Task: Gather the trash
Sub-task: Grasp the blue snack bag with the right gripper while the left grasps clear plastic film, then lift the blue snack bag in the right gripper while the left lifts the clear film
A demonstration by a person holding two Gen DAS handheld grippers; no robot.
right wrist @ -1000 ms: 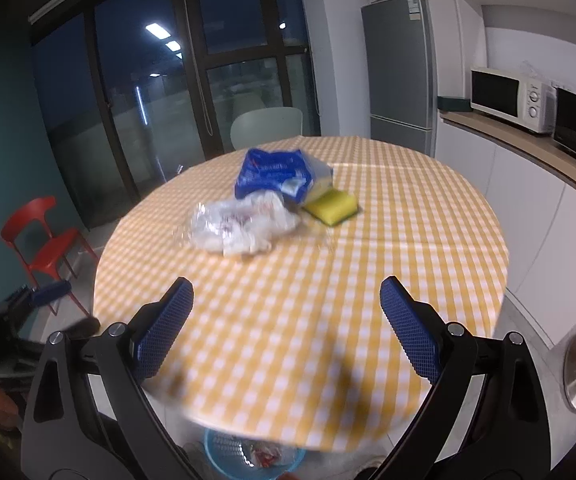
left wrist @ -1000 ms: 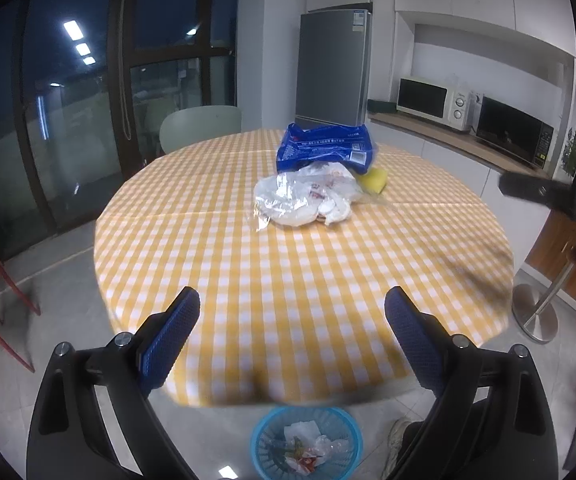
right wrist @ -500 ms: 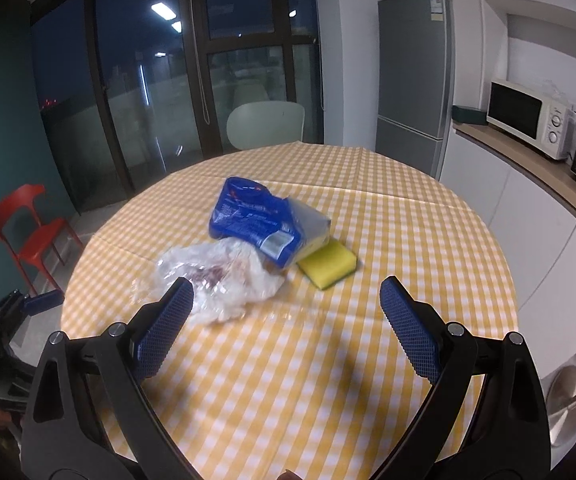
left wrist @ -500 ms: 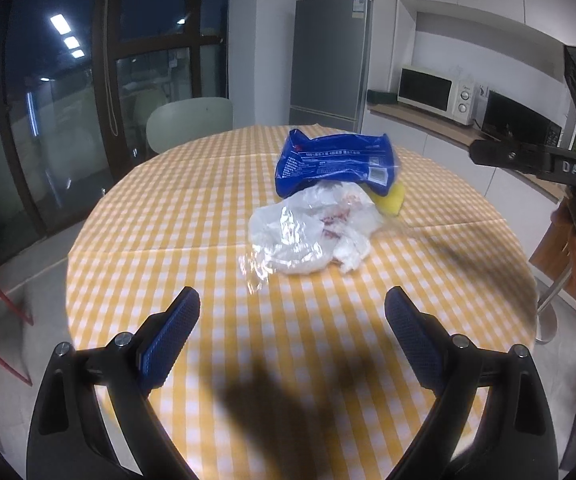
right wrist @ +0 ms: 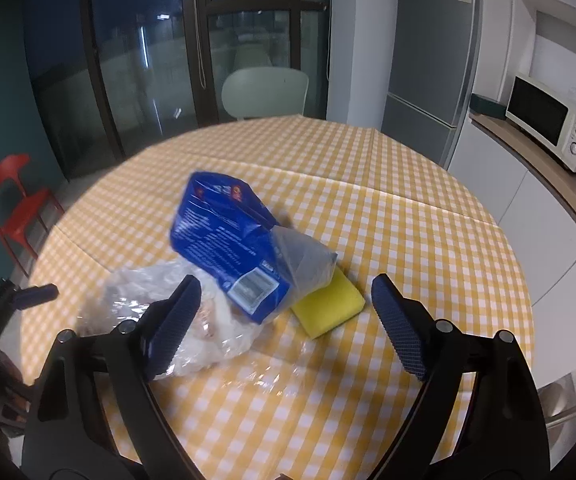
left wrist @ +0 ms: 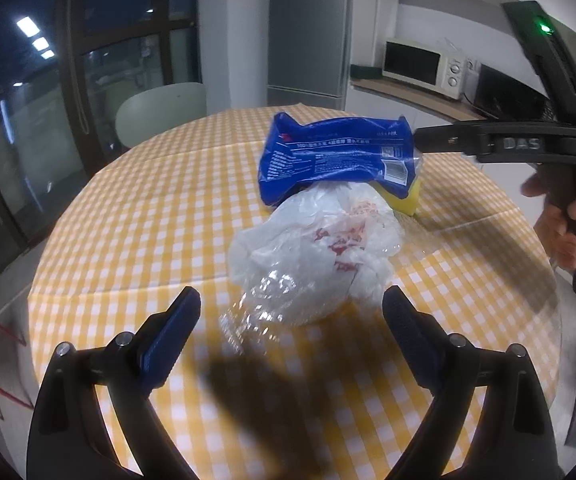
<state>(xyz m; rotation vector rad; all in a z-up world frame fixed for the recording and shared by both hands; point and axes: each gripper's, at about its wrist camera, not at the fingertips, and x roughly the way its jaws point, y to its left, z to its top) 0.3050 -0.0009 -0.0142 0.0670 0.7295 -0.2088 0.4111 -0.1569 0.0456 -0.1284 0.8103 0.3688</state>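
On the round table, left wrist view: crumpled clear plastic bag with red print lies near the middle of the yellow-and-white checked tablecloth, just ahead of the left gripper.
Left tongs: blue pads stand wide apart, nothing between them; the bag's near edge sits just beyond the tips.
Behind the bag: flat blue printed plastic packet overlaps the bag's far side; a yellow sponge block peeks out beneath it.
Right edge: the other gripper's black body and the hand holding it reach in beside the packet.

Over the table, right wrist view: right gripper points down at the blue packet, which leans on the sponge and the clear bag.
Right tongs: apart and closing, no pad pressing on anything; the packet's lower corner lies just beyond the gap.

Handling, judged: bag and packet look light, thin, limp and slippery, likely to crumple or slide from a shallow pinch.
Hold, judged: take the bag at its bunched middle, the packet across its folded lower corner; the sponge is soft and springy.
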